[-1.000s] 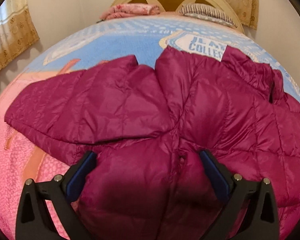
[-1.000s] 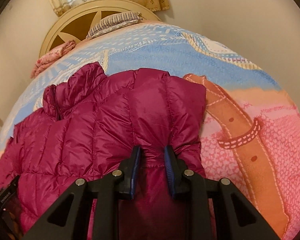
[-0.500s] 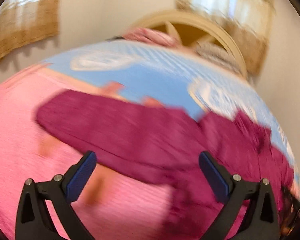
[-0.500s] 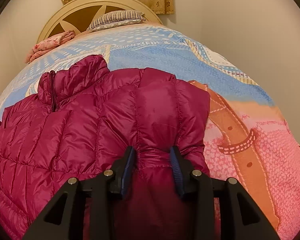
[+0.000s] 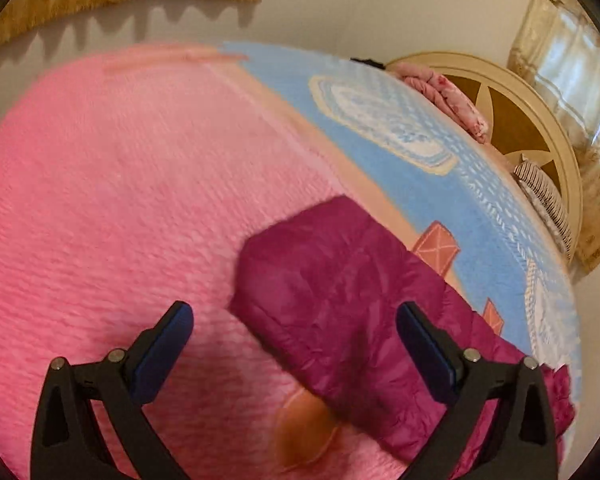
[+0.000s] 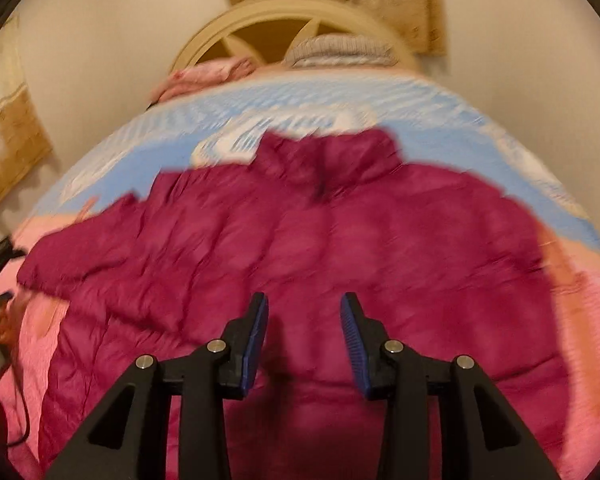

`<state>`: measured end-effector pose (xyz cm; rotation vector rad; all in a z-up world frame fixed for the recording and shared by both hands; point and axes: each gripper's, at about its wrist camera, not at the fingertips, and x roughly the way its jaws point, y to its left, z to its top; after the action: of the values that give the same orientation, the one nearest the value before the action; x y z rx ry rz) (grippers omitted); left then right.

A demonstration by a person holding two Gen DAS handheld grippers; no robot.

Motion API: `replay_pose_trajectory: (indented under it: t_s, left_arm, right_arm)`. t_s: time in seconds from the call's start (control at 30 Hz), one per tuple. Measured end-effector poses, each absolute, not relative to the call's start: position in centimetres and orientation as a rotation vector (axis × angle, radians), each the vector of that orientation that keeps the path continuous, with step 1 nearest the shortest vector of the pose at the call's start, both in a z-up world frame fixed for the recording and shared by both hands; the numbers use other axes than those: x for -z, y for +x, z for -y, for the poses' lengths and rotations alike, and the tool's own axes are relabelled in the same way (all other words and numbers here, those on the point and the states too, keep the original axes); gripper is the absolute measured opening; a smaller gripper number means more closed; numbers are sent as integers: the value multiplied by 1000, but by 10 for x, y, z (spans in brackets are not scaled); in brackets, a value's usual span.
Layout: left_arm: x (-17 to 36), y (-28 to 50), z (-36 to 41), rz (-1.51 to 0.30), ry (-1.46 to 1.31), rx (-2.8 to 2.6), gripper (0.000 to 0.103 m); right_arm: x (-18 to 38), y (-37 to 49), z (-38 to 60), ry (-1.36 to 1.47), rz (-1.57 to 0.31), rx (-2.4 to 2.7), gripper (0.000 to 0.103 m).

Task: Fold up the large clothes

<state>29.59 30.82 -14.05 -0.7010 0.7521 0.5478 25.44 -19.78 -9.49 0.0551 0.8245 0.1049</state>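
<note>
Since the earlier frames: both hands have swung off the folded right sleeve; left now looks along the spread left sleeve.
Right gripper (image 6: 304, 334), jaws just opened partway, hovers empty above the magenta down jacket (image 6: 340, 248), front-up on the bedspread (image 6: 440, 120), collar far. Left gripper (image 5: 294, 344) wide open, empty, sleeve cuff (image 5: 300, 256) just ahead. Risk: slick padding slips from a shallow pinch and the fold springs back.

A home bedroom is showing here: a bed (image 5: 140, 184) is lying under a pink and blue blanket, pillows (image 5: 544, 196) are leaning against a cream headboard (image 6: 296, 20), and curtains (image 5: 568, 64) are hanging by the walls.
</note>
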Motion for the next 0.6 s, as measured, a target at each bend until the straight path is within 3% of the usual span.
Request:
replay_pose_trajectory:
  t_s: [0.07,0.13,0.23,0.3,0.43,0.6]
  left_arm:
    - [145,300,-308,-743,-707,-553,99]
    - [144,302,-303,-726,-677,-538,88]
    - [144,305,-298,-713,-650,-539,59]
    - [147,306,-298,-705,-671,-501,17]
    - [148,316,-295,-709,-649,-474,11]
    - [108,318,-277,-618,-595,-396,10]
  right_arm:
    - [113,255,188,25,-858,-93,39]
    - [126,256,188,21,-870,-98,40]
    - [128,254,193,63,-867,-120,43]
    - [128,251,194,71,-862,-125,44]
    - [128,253,194,83,-860,-142,48]
    - [128,256,195,84,-858,-149,50]
